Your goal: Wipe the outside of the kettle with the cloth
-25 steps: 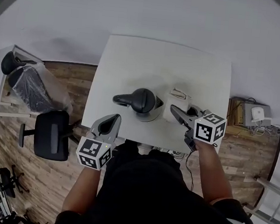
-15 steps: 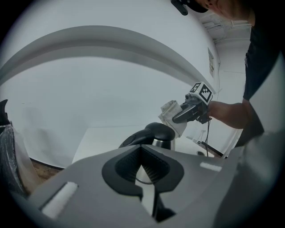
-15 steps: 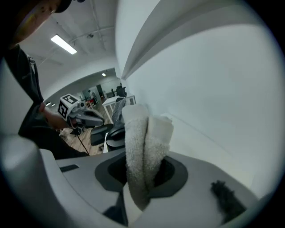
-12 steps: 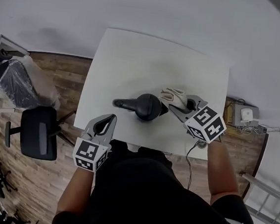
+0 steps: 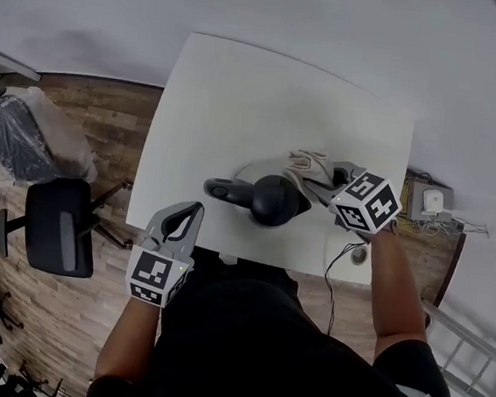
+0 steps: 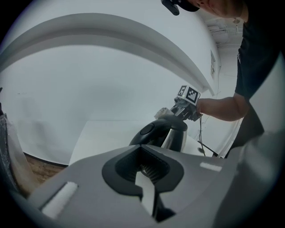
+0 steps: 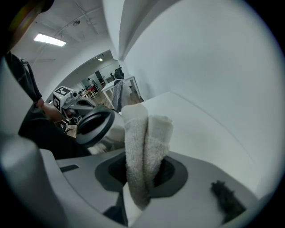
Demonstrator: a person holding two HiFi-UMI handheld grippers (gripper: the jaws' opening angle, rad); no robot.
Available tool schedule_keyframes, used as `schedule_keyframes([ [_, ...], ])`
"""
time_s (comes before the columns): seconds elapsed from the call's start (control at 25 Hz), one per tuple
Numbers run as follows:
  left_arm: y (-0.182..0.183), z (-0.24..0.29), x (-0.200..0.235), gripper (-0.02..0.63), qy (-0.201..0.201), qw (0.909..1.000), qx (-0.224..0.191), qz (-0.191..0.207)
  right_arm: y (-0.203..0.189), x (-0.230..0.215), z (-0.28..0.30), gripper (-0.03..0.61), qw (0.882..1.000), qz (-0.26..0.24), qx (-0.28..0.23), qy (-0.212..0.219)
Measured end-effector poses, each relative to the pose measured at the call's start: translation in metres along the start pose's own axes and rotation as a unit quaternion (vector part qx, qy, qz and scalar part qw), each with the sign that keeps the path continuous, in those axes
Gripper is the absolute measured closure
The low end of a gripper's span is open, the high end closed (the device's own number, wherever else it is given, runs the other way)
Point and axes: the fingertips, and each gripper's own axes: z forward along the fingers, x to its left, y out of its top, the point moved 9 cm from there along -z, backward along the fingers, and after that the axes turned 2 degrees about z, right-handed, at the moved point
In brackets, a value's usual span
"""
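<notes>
A dark kettle [image 5: 270, 199] stands on the white table [image 5: 240, 104], its handle [image 5: 223, 188] pointing left. My right gripper [image 5: 319, 179] is shut on a folded off-white cloth [image 5: 308, 163], which lies against the kettle's far right side. In the right gripper view the cloth [image 7: 142, 142] sticks up out of the jaws, with the kettle [image 7: 95, 127] just left of it. My left gripper [image 5: 182, 223] hangs at the table's near edge, left of the kettle and apart from it, shut with nothing in it. Ahead of it in the left gripper view are the kettle [image 6: 164, 131] and the right gripper [image 6: 180, 107].
A black office chair [image 5: 60, 226] stands on the wood floor left of the table. A plastic-wrapped chair [image 5: 34, 140] is behind it. A white device with cables [image 5: 428, 203] lies on the floor at the right. A cable [image 5: 344, 247] hangs off the table's near right edge.
My right gripper has carried the cloth from beside the kettle up against its far right side. The left gripper has stayed at the near edge. The head view has shifted slightly.
</notes>
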Motion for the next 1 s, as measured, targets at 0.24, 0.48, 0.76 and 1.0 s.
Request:
schedule_keyframes([
  [0.24, -0.002, 0.006, 0.013, 0.609, -0.01, 0.9999, -0.008, -0.004, -0.005, -0.021, 0.036, 0.482, 0.999, 0.021, 0.036, 0.016],
  [0.48, -0.004, 0.008, 0.026, 0.609, -0.012, 0.9997, -0.021, -0.002, -0.012, -0.037, 0.068, 0.483, 0.996, 0.049, 0.059, 0.034],
  [0.76, -0.008, 0.016, 0.04, 0.609, -0.006, 0.9998, -0.01, -0.019, -0.017, -0.049, 0.092, 0.483, 0.994, 0.067, 0.079, 0.045],
  [1.0, -0.012, 0.022, 0.047, 0.609, -0.006, 0.9997, -0.002, -0.026, -0.024, -0.059, 0.107, 0.483, 0.991, 0.085, 0.089, 0.05],
])
